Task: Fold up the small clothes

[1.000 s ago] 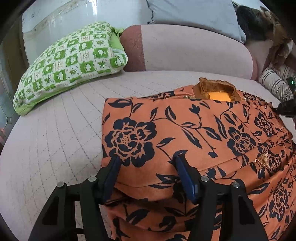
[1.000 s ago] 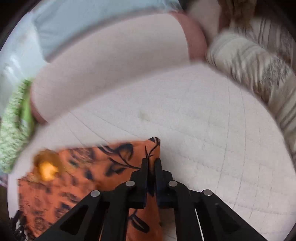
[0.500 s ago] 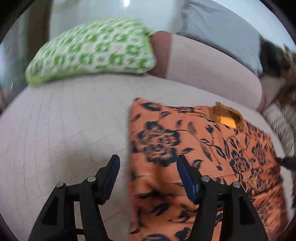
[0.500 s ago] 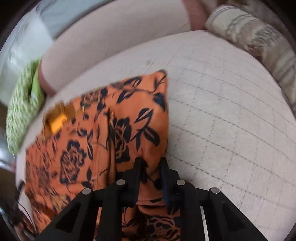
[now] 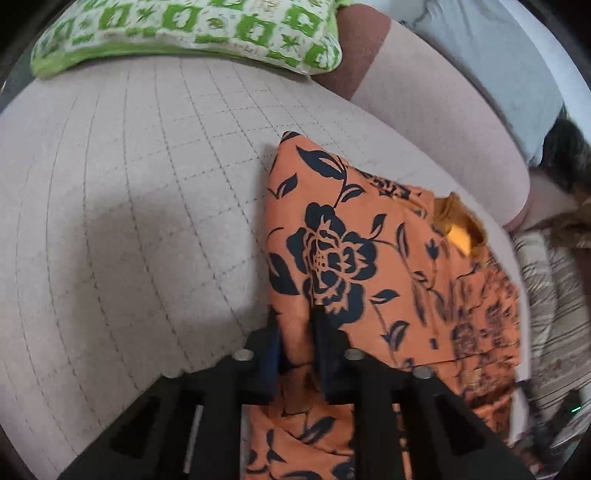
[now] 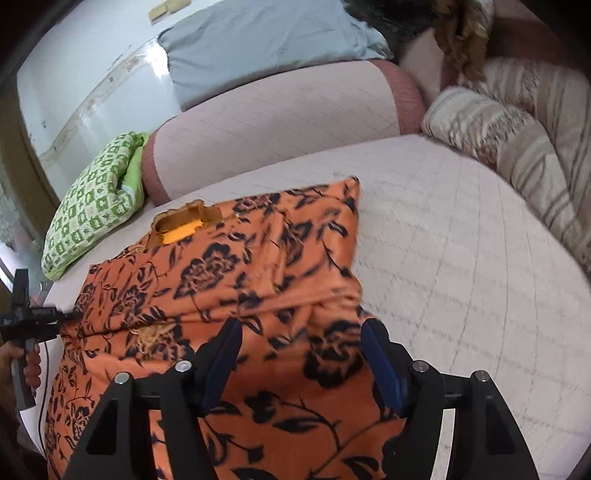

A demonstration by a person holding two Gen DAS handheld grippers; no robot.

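An orange garment (image 5: 369, 266) with a dark floral print lies partly folded on the quilted pink mattress (image 5: 129, 192), its yellow-lined neck opening (image 5: 458, 236) toward the back. My left gripper (image 5: 297, 328) is shut on the garment's left edge, with cloth pinched between the pads. In the right wrist view the same garment (image 6: 236, 280) spreads beneath my right gripper (image 6: 301, 326). Its jaws are opening wide, with cloth lying between the fingers but no pad pressing on it. The left gripper (image 6: 64, 315) shows at the garment's far left edge, held by a hand (image 6: 26, 365).
A green and white patterned pillow (image 5: 184, 33) lies at the back left, against a pink bolster (image 6: 280, 122). A grey pillow (image 6: 266, 44) sits behind it. A striped rolled blanket (image 6: 517, 147) lines the right side. Bare mattress (image 6: 461, 240) stretches right of the garment.
My left gripper rolled, slid to the garment's left edge and closed on it. My right gripper let go of the cloth it pinched, opened wide and drew back toward the near side.
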